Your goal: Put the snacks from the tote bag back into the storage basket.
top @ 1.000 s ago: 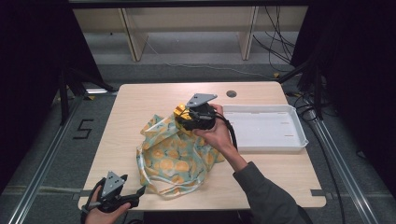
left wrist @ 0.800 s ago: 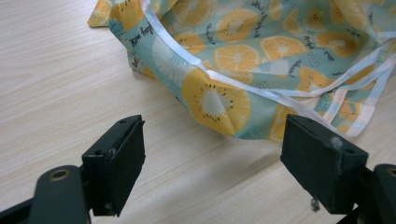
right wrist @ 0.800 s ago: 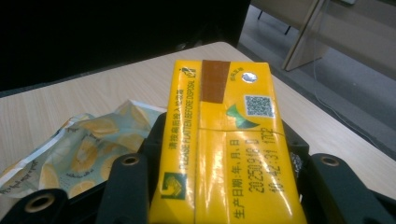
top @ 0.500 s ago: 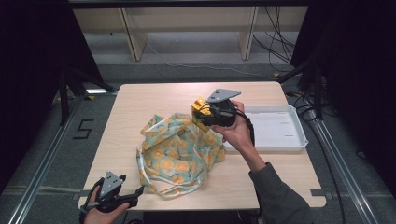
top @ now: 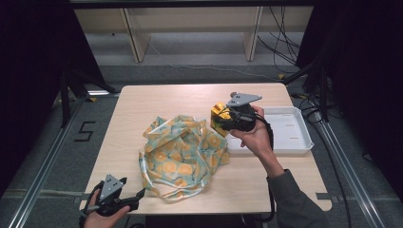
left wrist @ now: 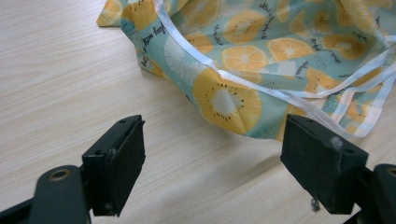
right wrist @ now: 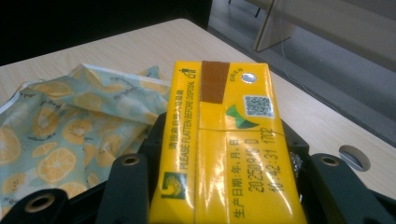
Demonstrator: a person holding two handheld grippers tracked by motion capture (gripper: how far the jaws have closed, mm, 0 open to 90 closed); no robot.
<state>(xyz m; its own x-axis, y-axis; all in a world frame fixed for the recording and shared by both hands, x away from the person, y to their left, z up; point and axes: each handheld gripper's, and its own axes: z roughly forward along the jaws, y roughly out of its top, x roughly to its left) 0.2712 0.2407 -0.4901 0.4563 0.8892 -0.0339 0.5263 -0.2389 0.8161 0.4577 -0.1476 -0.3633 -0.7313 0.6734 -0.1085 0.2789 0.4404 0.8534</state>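
Table [top: 142, 102] bears one bag [top: 183, 152], one tray [top: 302, 142]; right gripper [top: 223, 118] grasps one carton [right wrist: 229, 154], left gripper [top: 138, 197] released

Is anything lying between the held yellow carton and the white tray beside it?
Nothing visible does. The right gripper holds the yellow carton just left of the white tray; the fruit-print bag lies on the opposite side.

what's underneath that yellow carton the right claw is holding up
In the high view, the yellow carton, gripped in the right claw, hangs above bare wooden table, between the fruit-print cloth bag and the white tray. The claw and hand cover the tabletop directly under it.
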